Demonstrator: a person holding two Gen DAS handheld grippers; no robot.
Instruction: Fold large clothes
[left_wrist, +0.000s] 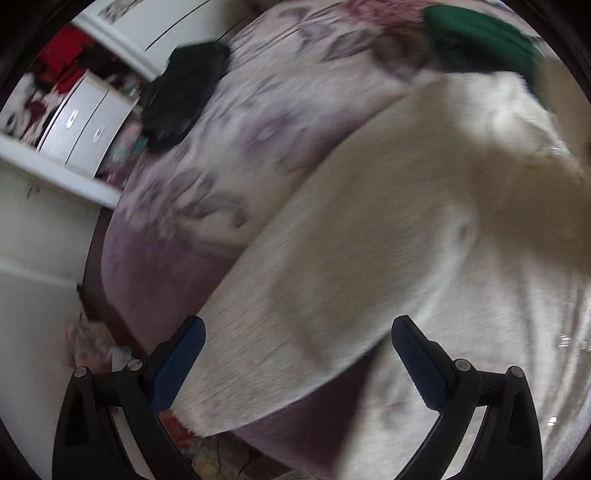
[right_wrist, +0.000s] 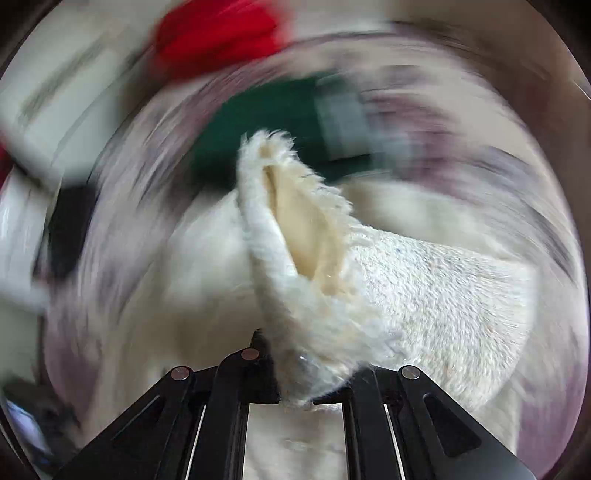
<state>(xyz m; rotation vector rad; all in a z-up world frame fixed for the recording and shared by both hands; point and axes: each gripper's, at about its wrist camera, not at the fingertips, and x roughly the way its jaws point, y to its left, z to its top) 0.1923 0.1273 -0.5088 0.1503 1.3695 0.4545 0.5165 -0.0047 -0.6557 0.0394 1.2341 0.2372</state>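
Left gripper (left_wrist: 295, 354) showed at the bottom of the left wrist view with its two blue-padded fingers (left_wrist: 177, 369) spread wide and nothing pinched between them; the cream fleece garment (left_wrist: 388, 229) lay beneath and beyond the gap, running from the lower centre of the frame up to the upper right over a bed with a floral cover (left_wrist: 229, 122). A black garment (left_wrist: 184, 92) sat near the upper left of the bed beside white drawers (left_wrist: 85, 125), and a green garment (left_wrist: 484, 37) lay at the top right, just past the far end of the fleece. This gripper pointed steeply down at the bed, and the whole view was smeared, so fine detail of the fleece's edge could not be made out. In the right wrist view, the right gripper (right_wrist: 299, 395) at the bottom centre had its jaws closed on a bunched corner of the cream fleece garment (right_wrist: 314, 280), which stood up from the jaws as a folded flap in the middle of the frame, sharp against a heavily blurred background where green fabric (right_wrist: 258, 122) and something red (right_wrist: 214, 33) at the top could be picked out. The step looked like carrying that pinched corner across to make a fold. To do it well, the right grip should hold firm on both layers, while the open left gripper would best take a matching corner or edge so the fold lands square rather than skewed.
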